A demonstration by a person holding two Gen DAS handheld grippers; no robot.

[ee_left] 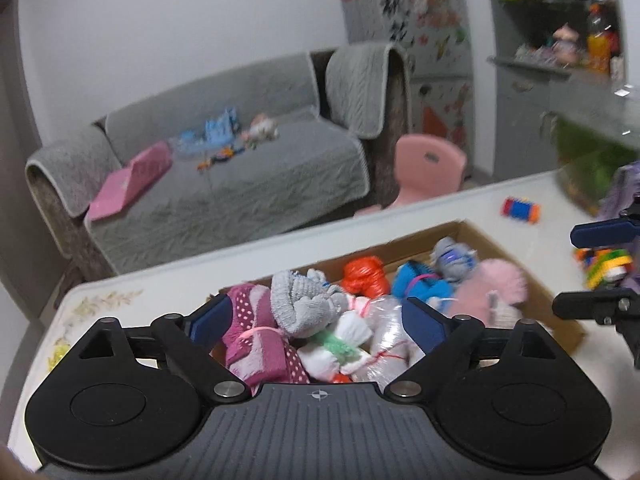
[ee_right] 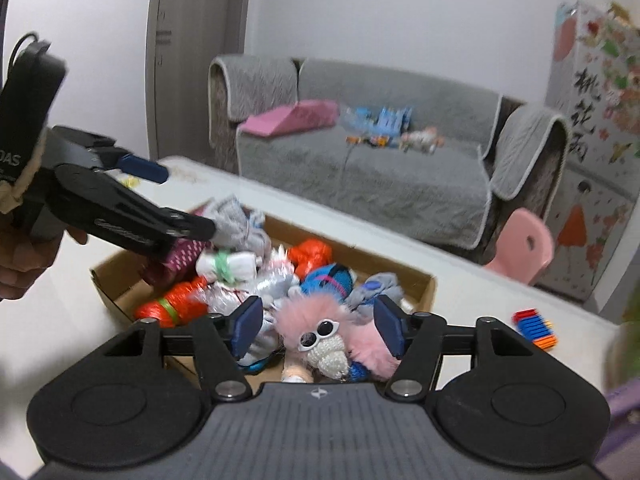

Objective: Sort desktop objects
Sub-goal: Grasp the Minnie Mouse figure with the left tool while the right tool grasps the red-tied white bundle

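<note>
A shallow cardboard box (ee_left: pixel 472 232) (ee_right: pixel 424 284) on the white table holds several soft bundles: a magenta dotted towel (ee_left: pixel 256 340), a grey sock bundle (ee_left: pixel 308 304), an orange bundle (ee_left: pixel 366 276) (ee_right: pixel 172 308), a blue one (ee_left: pixel 416 284) (ee_right: pixel 332 278) and a pink fluffy toy with white sunglasses (ee_right: pixel 320 332) (ee_left: pixel 492 288). My left gripper (ee_left: pixel 316 320) is open above the box's near-left part, holding nothing; it also shows in the right wrist view (ee_right: pixel 160 200). My right gripper (ee_right: pixel 318 328) is open around the pink toy, apart from it; it shows in the left wrist view (ee_left: pixel 592 268).
A red, blue and orange block toy (ee_left: pixel 520 210) (ee_right: pixel 536 328) lies on the table right of the box. Coloured blocks (ee_left: pixel 604 264) lie at the far right. Behind the table are a grey sofa (ee_left: pixel 240 152) and a pink chair (ee_left: pixel 428 168).
</note>
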